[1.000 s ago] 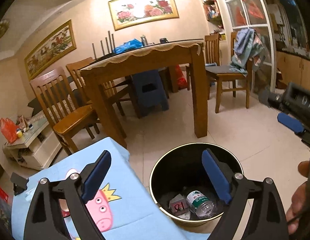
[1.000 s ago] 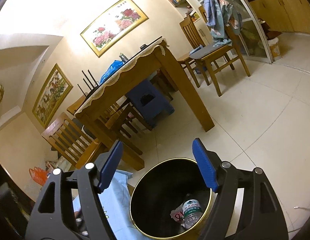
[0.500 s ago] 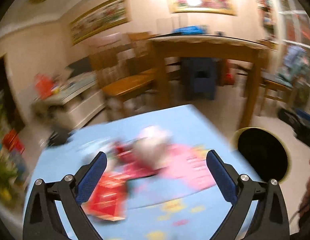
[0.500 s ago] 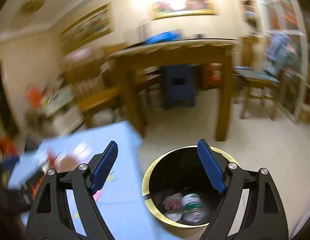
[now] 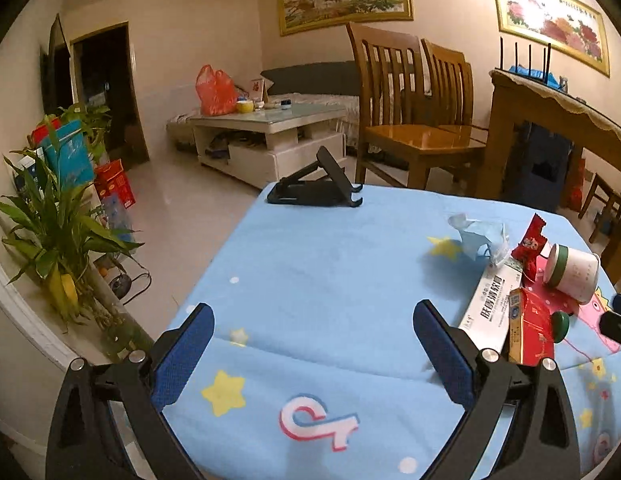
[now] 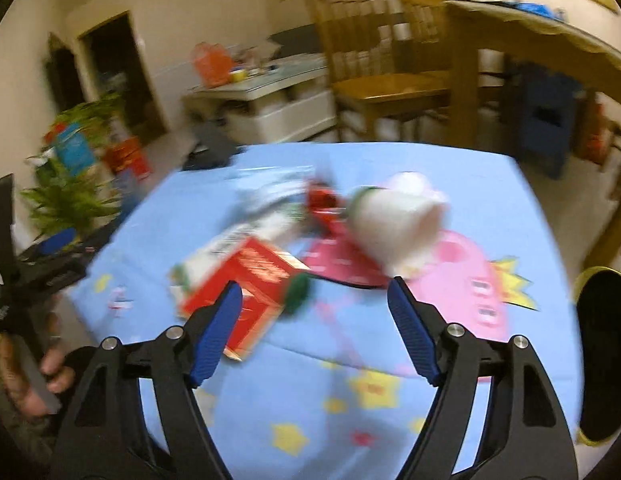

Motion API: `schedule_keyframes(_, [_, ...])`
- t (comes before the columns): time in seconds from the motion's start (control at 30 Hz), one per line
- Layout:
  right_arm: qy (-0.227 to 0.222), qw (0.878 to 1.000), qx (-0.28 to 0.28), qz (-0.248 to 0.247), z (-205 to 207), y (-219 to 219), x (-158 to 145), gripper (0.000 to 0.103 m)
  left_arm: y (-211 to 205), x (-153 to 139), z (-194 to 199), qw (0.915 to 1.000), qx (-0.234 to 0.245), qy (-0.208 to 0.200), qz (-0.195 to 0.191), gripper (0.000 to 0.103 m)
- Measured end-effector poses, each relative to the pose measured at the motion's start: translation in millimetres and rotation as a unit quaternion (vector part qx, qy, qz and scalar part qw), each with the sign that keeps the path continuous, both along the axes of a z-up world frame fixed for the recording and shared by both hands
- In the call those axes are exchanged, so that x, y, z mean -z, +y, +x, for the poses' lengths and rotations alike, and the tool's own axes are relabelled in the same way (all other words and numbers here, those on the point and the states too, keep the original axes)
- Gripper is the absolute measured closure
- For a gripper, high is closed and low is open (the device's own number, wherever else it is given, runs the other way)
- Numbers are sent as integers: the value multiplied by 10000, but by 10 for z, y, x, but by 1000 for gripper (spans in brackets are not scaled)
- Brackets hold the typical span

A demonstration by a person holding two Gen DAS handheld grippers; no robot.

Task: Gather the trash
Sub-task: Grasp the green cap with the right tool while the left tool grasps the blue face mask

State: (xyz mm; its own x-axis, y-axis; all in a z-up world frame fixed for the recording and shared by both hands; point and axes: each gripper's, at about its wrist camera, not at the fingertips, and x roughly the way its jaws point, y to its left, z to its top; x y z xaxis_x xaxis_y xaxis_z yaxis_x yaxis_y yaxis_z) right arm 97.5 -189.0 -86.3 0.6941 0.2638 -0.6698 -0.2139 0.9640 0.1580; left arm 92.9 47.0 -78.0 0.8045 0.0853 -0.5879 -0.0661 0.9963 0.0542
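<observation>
Looking through the left wrist view first, the left gripper [image 5: 312, 344] hangs above the near left part of the blue tablecloth [image 5: 330, 264] with its jaws spread wide and nothing between them. All the trash lies well to the right of it, on the right side of the table. I count one crumpled blue face mask [image 5: 480, 238], one red candy wrapper [image 5: 530, 242], one white cup [image 5: 574, 274] lying on its side, one long white box [image 5: 492, 306], one red box [image 5: 530, 326] touching it, and one small green cap [image 5: 560, 322] just beside the red box. One black phone stand [image 5: 316, 188] sits at the far edge; I judge it is not trash.

In the right wrist view, which is blurred, the right gripper [image 6: 314, 334] is also wide open and holds nothing. It points at the near side of the pile: the red box [image 6: 246, 284] is just beside its left finger, the green cap [image 6: 296, 294] lies between the fingers but farther away, and the white cup [image 6: 394, 220] lies beyond. One black bin [image 6: 604, 352] with a gold rim stands on the floor at the right edge; what is inside it I cannot tell.

As a judgement, six pieces are left on the table and neither claw carries anything, so most of the collecting remains.
</observation>
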Motion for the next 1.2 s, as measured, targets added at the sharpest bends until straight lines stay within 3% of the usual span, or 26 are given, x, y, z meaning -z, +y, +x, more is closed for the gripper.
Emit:
schedule_keyframes(0.03, [84,9999,-45,-96,64,125,45,34,6,13,-9,10000,21,-24,-4,7])
schedule_keyframes(0.1, [271,9996,-35,-123,147,255,142,60,39,18,54,9998,137,-60,-163,7])
schedule_keyframes(0.17, [533,9986,18,-71,276,329,263,77,51,17,29,9993,212,-219,-200,7])
schedule_keyframes(0.23, [637,9979,122,-28,338,305,324,80,-3,12,20,9989,329,-268,-203,7])
schedule_keyframes(0.3, [701,9974,157,-16,367,187,372,99,-33,25,16,9985,432,-263,-225,7])
schedule_keyframes(0.43, [706,9972,246,25,373,152,372,99,-58,48,18,9973,628,-224,-324,7])
schedule_keyframes(0.57, [474,9978,323,344,239,-58,176,99,-168,97,58,9901,1221,82,-682,7])
schedule_keyframes(0.67, [353,9968,383,603,137,-261,69,99,-328,142,142,9865,1481,304,-625,7])
schedule_keyframes(0.77, [308,9959,437,732,65,-419,25,99,-524,99,407,9776,1879,523,-793,7])
schedule_keyframes(0.93, [173,9953,506,805,-65,-598,-59,99,-867,43,1118,9734,2008,752,-806,7])
schedule_keyframes(0.97, [156,9950,528,830,-83,-646,-76,99,-960,74,1318,9676,2125,957,-977,7])
schedule_keyframes(1.03, [128,9944,574,883,-117,-733,-101,99,-1063,161,1578,9643,1982,1343,-1127,15])
schedule_keyframes(1.07, [116,9942,591,892,-126,-763,-112,99,-1092,201,1665,9602,1987,1497,-1274,28])
schedule_keyframes(1.1, [95,9939,614,915,-137,-807,-131,99,-1127,271,1768,9535,1982,1744,-1456,61])
schedule_keyframes(1.13, [68,9934,639,948,-153,-839,-153,99,-1140,311,1812,9499,1968,1887,-1531,78])
schedule_keyframes(1.17, [41,9931,653,971,-167,-858,-169,99,-1156,383,1870,9437,1936,2110,-1657,88])
schedule_keyframes(1.2, [-8,9928,668,993,-187,-890,-200,99,-1136,413,1876,9452,1791,2155,-1673,92])
